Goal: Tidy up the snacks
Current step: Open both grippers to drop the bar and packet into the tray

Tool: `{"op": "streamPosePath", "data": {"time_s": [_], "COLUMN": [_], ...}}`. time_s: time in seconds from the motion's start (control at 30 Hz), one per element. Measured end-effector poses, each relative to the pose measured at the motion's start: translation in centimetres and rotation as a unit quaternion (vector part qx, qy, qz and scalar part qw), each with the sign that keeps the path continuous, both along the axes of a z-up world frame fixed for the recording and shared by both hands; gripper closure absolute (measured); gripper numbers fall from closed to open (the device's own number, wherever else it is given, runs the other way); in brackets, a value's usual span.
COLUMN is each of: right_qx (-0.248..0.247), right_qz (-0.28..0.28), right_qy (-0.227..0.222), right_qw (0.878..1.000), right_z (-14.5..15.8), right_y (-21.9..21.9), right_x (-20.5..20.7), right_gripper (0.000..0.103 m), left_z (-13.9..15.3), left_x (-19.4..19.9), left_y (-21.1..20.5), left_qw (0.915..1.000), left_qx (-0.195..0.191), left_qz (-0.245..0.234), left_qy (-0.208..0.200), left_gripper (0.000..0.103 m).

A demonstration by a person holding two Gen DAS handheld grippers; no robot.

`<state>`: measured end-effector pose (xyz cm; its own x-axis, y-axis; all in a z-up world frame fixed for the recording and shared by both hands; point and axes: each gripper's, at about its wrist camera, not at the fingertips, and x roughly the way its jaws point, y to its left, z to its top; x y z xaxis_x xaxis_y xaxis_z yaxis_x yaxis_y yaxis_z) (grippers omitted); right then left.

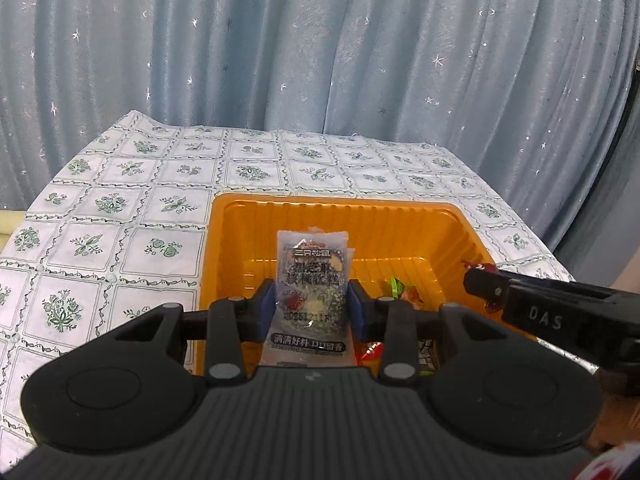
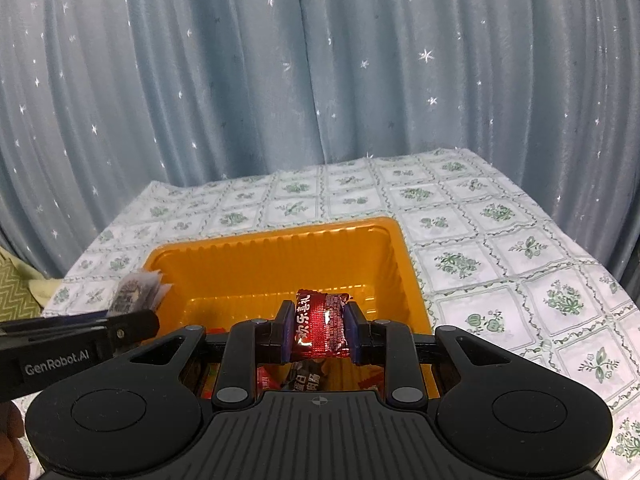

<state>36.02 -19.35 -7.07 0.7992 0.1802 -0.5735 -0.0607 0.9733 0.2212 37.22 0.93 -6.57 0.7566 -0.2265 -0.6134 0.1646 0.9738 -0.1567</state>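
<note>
Left tongs (image 1: 311,307) pinch a grey snack packet (image 1: 311,280); right tongs (image 2: 319,334) pinch a red candy (image 2: 320,328), both above the orange tray (image 2: 256,276) holding loose sweets (image 1: 402,292).

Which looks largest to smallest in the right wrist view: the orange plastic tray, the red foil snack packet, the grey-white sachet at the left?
1. Orange plastic tray, clearly largest.
2. Red foil snack packet, held by the right gripper.
3. Grey-white sachet, held by the left gripper.
Items 2 and 3 are unsure: the sachet is seen partly edge-on.
</note>
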Motion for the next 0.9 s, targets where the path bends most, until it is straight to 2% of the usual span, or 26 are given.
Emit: {"op": "streamPosePath", "data": {"time_s": [0.9], "right_qx": [-0.003], "right_qz": [0.005], "right_qy": [0.012], "right_qw": [1.0], "right_z": [-1.3], "right_y": [0.5], "right_x": [1.8], "right_gripper": [0.076], "left_z": [-0.8], "left_x": [1.5], "left_y": [-0.3], "left_qw": [0.9998], "left_qx": [-0.014], "left_qz": [-0.013], "left_qy": [-0.003], "left_gripper": [0.067]}}
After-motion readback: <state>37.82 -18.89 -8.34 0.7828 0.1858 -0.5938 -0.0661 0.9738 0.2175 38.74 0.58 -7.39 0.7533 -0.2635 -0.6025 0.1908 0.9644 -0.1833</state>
